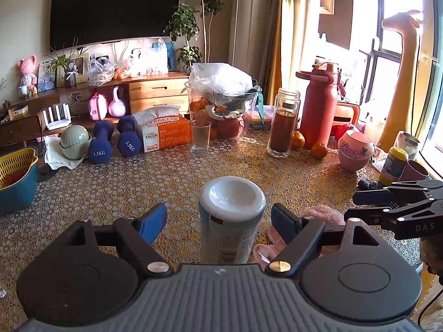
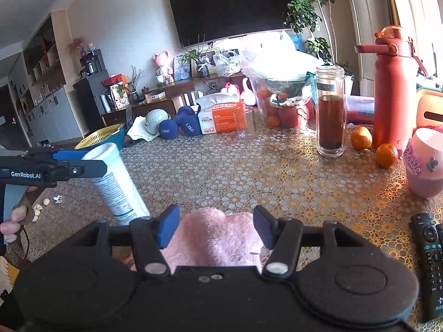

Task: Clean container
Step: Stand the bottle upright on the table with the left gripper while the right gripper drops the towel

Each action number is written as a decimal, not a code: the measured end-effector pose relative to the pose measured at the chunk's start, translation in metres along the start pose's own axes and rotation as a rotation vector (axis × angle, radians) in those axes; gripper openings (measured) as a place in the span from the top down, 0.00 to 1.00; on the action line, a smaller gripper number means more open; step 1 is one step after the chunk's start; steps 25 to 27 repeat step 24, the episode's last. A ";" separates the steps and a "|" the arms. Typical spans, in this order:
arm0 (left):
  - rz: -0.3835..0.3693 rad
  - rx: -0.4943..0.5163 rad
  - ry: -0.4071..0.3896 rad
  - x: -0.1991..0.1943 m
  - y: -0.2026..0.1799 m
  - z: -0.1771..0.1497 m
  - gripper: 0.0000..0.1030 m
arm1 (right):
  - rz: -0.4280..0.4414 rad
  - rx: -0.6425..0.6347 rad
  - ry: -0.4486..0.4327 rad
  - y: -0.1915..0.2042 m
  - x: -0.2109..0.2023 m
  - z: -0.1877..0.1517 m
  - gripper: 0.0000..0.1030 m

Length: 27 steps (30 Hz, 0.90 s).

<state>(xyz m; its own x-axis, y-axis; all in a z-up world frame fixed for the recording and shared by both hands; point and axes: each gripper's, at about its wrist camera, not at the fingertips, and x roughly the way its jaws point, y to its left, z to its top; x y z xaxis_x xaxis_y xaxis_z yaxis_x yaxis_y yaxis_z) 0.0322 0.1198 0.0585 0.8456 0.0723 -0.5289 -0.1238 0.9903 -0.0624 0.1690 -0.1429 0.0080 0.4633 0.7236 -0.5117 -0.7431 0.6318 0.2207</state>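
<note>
The tall can (image 1: 231, 221) looks light, hard and smooth; grab its middle. Both tongs, left (image 1: 218, 221) and right (image 2: 216, 228), are spread, and the soft pink cloth (image 2: 213, 238) lies loose.

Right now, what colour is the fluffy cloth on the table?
Pink; the cloth shows best in the right wrist view.

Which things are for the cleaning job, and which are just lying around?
For the job: white container, pink cloth.

Just lying around: drinking glass, tea bottle, red flask, dumbbells, oranges, pink cup, remote.
</note>
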 end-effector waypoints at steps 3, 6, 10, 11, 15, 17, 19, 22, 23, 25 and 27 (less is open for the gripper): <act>-0.005 -0.006 0.007 -0.009 -0.003 -0.005 0.19 | 0.009 -0.026 -0.014 0.014 -0.009 -0.004 0.43; 0.004 -0.009 0.011 -0.016 -0.006 -0.011 0.11 | 0.020 -0.033 -0.024 0.025 -0.016 -0.008 0.43; 0.005 -0.022 0.015 -0.025 -0.010 -0.019 0.03 | 0.025 -0.049 -0.039 0.037 -0.025 -0.014 0.43; 0.011 -0.028 0.019 -0.027 -0.010 -0.022 0.02 | 0.027 -0.051 -0.042 0.040 -0.027 -0.015 0.43; 0.013 -0.040 0.028 -0.033 -0.013 -0.030 0.02 | 0.031 -0.052 -0.061 0.050 -0.038 -0.020 0.42; 0.012 -0.035 0.023 -0.036 -0.016 -0.034 0.02 | 0.034 -0.058 -0.069 0.054 -0.042 -0.022 0.42; 0.024 -0.021 0.012 -0.040 -0.020 -0.037 0.02 | 0.034 -0.060 -0.075 0.058 -0.046 -0.024 0.42; 0.023 -0.010 0.001 -0.043 -0.024 -0.040 0.02 | 0.031 -0.061 -0.081 0.061 -0.049 -0.026 0.42; 0.024 -0.011 0.002 -0.043 -0.026 -0.040 0.02 | 0.028 -0.058 -0.081 0.062 -0.050 -0.027 0.42; 0.025 -0.013 0.001 -0.044 -0.026 -0.040 0.02 | 0.027 -0.054 -0.083 0.063 -0.051 -0.028 0.42; 0.025 -0.013 0.001 -0.044 -0.026 -0.040 0.02 | 0.027 -0.054 -0.083 0.063 -0.051 -0.028 0.42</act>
